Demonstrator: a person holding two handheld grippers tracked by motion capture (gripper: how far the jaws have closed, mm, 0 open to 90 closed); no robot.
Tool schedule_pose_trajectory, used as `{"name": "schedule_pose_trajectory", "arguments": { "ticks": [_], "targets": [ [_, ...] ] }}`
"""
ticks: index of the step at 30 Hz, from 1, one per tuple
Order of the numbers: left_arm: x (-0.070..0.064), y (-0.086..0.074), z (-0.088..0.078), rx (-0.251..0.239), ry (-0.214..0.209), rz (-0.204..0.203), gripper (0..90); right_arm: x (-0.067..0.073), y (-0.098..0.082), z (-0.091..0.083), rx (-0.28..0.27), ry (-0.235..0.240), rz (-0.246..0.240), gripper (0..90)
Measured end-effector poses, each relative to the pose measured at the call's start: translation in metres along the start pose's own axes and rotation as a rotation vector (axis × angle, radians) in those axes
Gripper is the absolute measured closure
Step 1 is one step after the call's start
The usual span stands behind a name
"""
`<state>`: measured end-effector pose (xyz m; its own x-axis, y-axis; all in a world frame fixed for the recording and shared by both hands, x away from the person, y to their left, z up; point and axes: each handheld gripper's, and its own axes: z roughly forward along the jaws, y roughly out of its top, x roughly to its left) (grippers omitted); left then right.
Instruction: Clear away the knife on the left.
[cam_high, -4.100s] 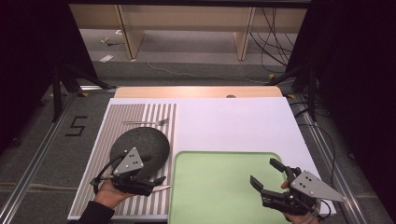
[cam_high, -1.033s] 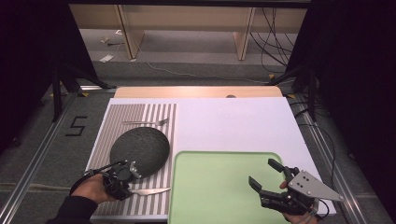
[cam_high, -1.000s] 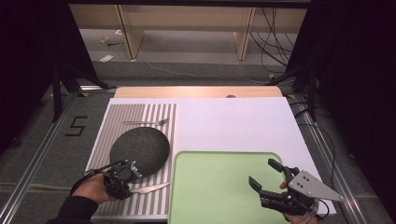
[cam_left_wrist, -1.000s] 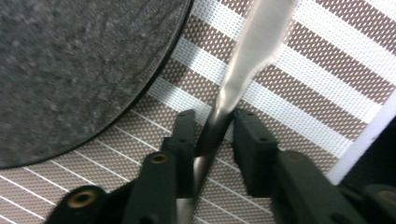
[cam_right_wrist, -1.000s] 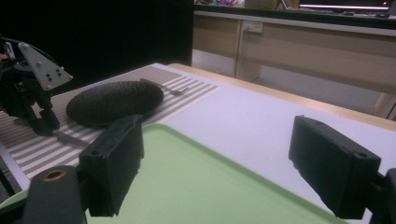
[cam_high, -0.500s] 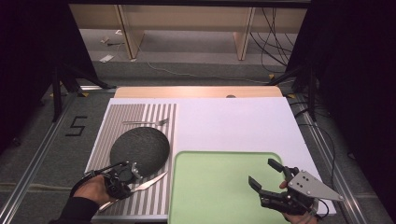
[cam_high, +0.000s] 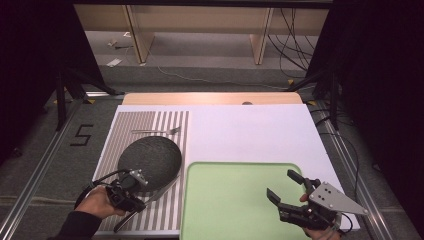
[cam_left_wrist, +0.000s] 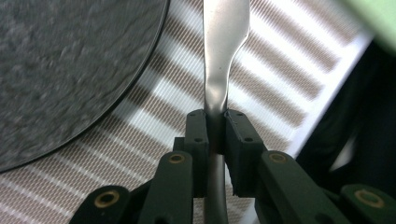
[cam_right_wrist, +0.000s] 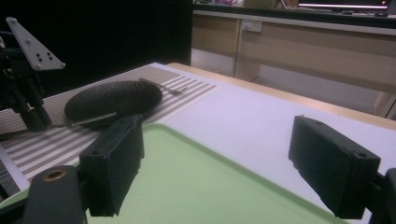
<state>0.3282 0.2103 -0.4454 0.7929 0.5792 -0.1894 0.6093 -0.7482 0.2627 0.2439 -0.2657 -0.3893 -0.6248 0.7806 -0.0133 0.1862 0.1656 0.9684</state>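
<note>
L gripper (cam_left_wrist: 215, 126) clamps knife (cam_left_wrist: 223, 51) by plate (cam_left_wrist: 65, 70); R gripper (cam_right_wrist: 238, 161) spread wide.

- Dark round plate (cam_high: 149, 161) on a striped placemat (cam_high: 150, 125)
- Fork (cam_high: 156, 131) beyond the plate
- Green tray (cam_high: 230, 200) beside the placemat

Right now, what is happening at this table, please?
A person works with two handheld grippers. The left gripper is shut on a metal knife above the striped placemat, beside the dark plate. The right gripper hovers open over the green tray. A fork lies beyond the plate.
</note>
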Motion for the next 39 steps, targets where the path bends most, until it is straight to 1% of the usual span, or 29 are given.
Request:
{"name": "schedule_pose_trajectory", "arguments": {
  "ticks": [1,3,5,7,9,10,12,15,17,19,21,22,24,26,27,28,32,34,39],
  "targets": [
    [0.0,0.0,-0.003,-0.024,-0.012,-0.002,79.7,0.0,0.0,0.0,0.0,0.0,0.0,19.1],
    [-0.001,0.001,-0.007,-0.072,-0.035,-0.021,79.7,0.0,0.0,0.0,0.001,0.001,-0.002,19.1],
    [-0.001,0.002,-0.01,-0.123,-0.071,-0.036,79.7,0.0,0.0,0.0,0.001,0.002,-0.003,19.0],
    [-0.002,0.004,-0.012,-0.158,-0.098,-0.048,79.7,0.0,0.0,0.0,0.001,0.003,-0.003,19.0],
    [-0.005,0.007,-0.014,-0.184,-0.101,-0.05,79.8,0.0,0.0,0.0,0.0,0.003,-0.004,19.0],
    [-0.006,0.009,-0.015,-0.193,-0.109,-0.048,79.7,0.0,0.0,0.0,0.0,0.003,-0.004,19.1],
    [-0.009,0.012,-0.018,-0.238,-0.123,-0.055,79.7,0.0,0.0,0.0,0.001,0.003,-0.004,19.0],
    [-0.013,0.015,-0.02,-0.283,-0.136,-0.06,79.7,0.0,0.0,0.0,0.001,0.003,-0.004,19.0],
    [-0.017,0.018,-0.021,-0.314,-0.136,-0.061,79.7,0.0,0.0,0.0,0.001,0.003,-0.004,19.0],
    [-0.023,0.022,-0.022,-0.353,-0.139,-0.068,79.7,0.0,0.0,0.0,0.001,0.002,-0.005,19.0],
    [-0.028,0.026,-0.024,-0.369,-0.155,-0.061,79.7,0.0,0.0,0.0,0.003,0.003,-0.007,19.1],
    [-0.032,0.029,-0.024,-0.38,-0.148,-0.067,79.7,0.0,0.0,0.0,0.003,0.003,-0.007,19.1],
    [-0.037,0.033,-0.023,-0.384,-0.153,-0.063,79.7,0.0,0.0,0.0,0.002,0.003,-0.007,19.0],
    [-0.04,0.037,-0.021,-0.385,-0.179,-0.058,79.7,0.0,0.0,0.0,0.002,0.003,-0.008,19.0],
    [-0.042,0.038,-0.02,-0.389,-0.178,-0.056,79.7,0.0,0.0,0.0,0.002,0.003,-0.008,19.0],
    [-0.044,0.04,-0.018,-0.377,-0.185,-0.05,79.7,0.0,0.0,0.0,0.001,0.003,-0.007,19.0],
    [-0.053,0.048,-0.012,-0.347,-0.192,-0.053,79.7,0.001,0.0,0.001,0.005,0.003,-0.006,19.1],
    [-0.057,0.053,-0.011,-0.34,-0.201,-0.051,79.7,0.001,0.0,0.001,0.004,0.003,-0.006,19.1],
    [-0.067,0.064,-0.009,-0.327,-0.203,-0.039,79.7,0.0,0.0,0.0,0.003,0.0,-0.005,19.0]
  ]
}}
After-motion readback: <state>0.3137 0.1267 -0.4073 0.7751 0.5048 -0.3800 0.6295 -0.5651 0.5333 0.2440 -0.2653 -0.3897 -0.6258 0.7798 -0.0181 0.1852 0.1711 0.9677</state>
